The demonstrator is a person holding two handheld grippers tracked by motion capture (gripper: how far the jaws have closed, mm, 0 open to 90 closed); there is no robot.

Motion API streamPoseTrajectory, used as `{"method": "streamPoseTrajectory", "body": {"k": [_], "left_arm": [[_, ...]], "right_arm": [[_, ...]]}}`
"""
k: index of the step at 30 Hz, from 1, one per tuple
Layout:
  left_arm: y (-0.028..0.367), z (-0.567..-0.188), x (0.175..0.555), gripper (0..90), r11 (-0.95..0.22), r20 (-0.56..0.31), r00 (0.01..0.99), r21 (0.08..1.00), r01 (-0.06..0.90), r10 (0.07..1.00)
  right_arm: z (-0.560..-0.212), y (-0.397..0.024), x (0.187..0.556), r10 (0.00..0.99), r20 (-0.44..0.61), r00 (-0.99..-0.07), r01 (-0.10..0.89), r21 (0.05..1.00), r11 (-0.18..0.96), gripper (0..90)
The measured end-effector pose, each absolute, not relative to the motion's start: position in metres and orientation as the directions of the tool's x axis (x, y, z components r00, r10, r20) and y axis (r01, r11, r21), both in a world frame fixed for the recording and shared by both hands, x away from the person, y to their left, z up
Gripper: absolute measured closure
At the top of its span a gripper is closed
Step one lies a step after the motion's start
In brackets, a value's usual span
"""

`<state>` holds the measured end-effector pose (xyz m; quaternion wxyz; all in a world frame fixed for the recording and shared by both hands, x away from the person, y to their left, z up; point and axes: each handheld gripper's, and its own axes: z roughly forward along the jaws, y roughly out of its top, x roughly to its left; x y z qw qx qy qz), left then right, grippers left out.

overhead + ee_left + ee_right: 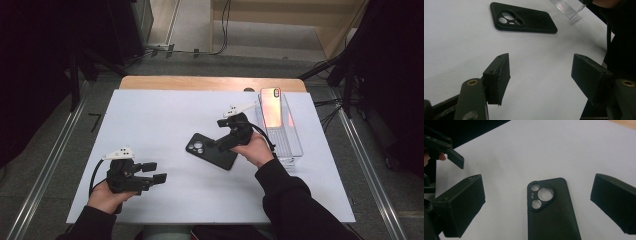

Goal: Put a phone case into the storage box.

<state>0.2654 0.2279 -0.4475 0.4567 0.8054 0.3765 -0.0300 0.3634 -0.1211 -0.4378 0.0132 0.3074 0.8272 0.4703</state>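
Right hand-held gripper [537, 202] released, jaws straddling black phone case [550, 210] lying flat on counter [150, 120], lined up for grasp. Left hand-held gripper [541, 75] released, idle.

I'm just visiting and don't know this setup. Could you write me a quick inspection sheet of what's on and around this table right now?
Surface: white table top, wooden edge at the far side.
Job's things: black phone case lies flat near the middle, camera cut-outs showing; nothing grips it.
Clutter: clear plastic tray at the right, with an orange-backed phone propped in it.
Grippers: right gripper open, jaws either side of the case, not touching. Left gripper open and empty, low at the near left.
Cables: a black cable trails from the left gripper; more cables on the floor beyond the table.
Surroundings: grey floor, metal rails along both sides, dark stands at the far corners.
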Motion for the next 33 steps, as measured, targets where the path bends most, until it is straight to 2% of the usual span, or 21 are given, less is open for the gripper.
{"method": "streamPoseTrajectory", "body": {"k": [5,12,33], "left_arm": [[0.227,-0.448,0.265,32.2,-0.3,-0.391,0.715,0.713,0.633,0.579],[0.228,-0.447,0.265,32.2,-0.297,-0.392,0.714,0.714,0.634,0.58],[0.228,-0.447,0.265,32.2,-0.297,-0.391,0.715,0.716,0.632,0.579]], "right_arm": [[-0.441,-0.119,0.365,0.53,0.233,-0.815,0.483,0.78,0.399,0.0],[-0.449,-0.118,0.366,0.509,0.252,-0.823,0.491,0.767,0.414,0.0],[-0.478,-0.117,0.367,0.542,0.223,-0.81,0.504,0.738,0.449,0.0]]}}
